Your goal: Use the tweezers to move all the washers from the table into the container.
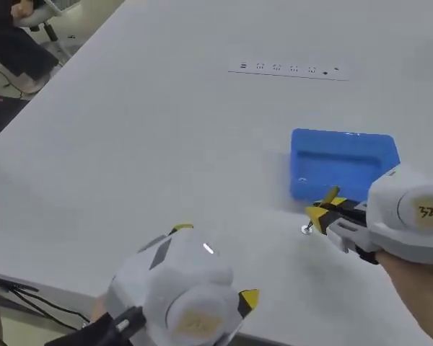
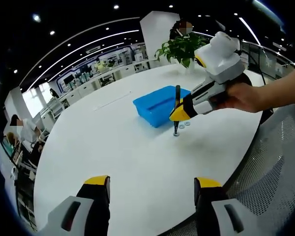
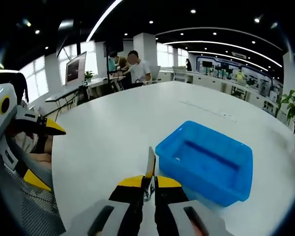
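head view: right gripper (image 3: 148, 183) clamps tweezers (image 3: 150, 164), tip maybe on washer (image 1: 306, 229); left gripper (image 2: 152, 182) released.

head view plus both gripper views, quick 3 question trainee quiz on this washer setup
1. True or false: the left gripper is open and empty.
2. What holds the tweezers? A the right gripper; B the left gripper; C nothing.
3. Fill in: the washers lie on the table beside the ___ container.
Key: 1 true; 2 A; 3 blue.
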Motion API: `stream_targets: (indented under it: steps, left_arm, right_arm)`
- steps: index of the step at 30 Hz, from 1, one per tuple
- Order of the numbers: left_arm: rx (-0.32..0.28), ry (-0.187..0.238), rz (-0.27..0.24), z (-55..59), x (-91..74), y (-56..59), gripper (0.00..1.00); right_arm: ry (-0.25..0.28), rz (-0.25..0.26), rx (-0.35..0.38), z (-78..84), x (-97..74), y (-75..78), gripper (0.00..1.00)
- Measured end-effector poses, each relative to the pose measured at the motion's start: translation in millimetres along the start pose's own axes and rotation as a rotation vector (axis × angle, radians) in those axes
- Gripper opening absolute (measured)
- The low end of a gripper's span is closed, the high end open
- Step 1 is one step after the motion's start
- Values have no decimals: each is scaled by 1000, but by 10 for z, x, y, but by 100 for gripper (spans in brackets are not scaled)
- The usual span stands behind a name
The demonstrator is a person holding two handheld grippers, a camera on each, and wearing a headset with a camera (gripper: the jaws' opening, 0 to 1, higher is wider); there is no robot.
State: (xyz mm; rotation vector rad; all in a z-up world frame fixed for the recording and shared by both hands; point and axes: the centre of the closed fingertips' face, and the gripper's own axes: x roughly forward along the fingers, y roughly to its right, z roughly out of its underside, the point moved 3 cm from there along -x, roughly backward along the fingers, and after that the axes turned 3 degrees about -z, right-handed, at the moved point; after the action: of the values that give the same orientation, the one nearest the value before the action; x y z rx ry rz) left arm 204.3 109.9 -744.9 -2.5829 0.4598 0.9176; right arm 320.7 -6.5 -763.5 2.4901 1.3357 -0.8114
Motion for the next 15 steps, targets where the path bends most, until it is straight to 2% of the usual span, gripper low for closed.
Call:
stream_targets:
  steps: [6, 11, 15]
  left_arm:
    - [5, -1, -3, 2, 0, -2, 70]
    - [13, -9, -5, 16, 3, -2, 70]
    - [18, -8, -7, 13, 3, -1, 70]
  right_arm:
    - [1, 10, -28, -6, 19, -13, 3]
    - [-9, 8, 48, -11, 3, 29, 3]
    - [-22, 10, 11, -36, -41, 6, 3]
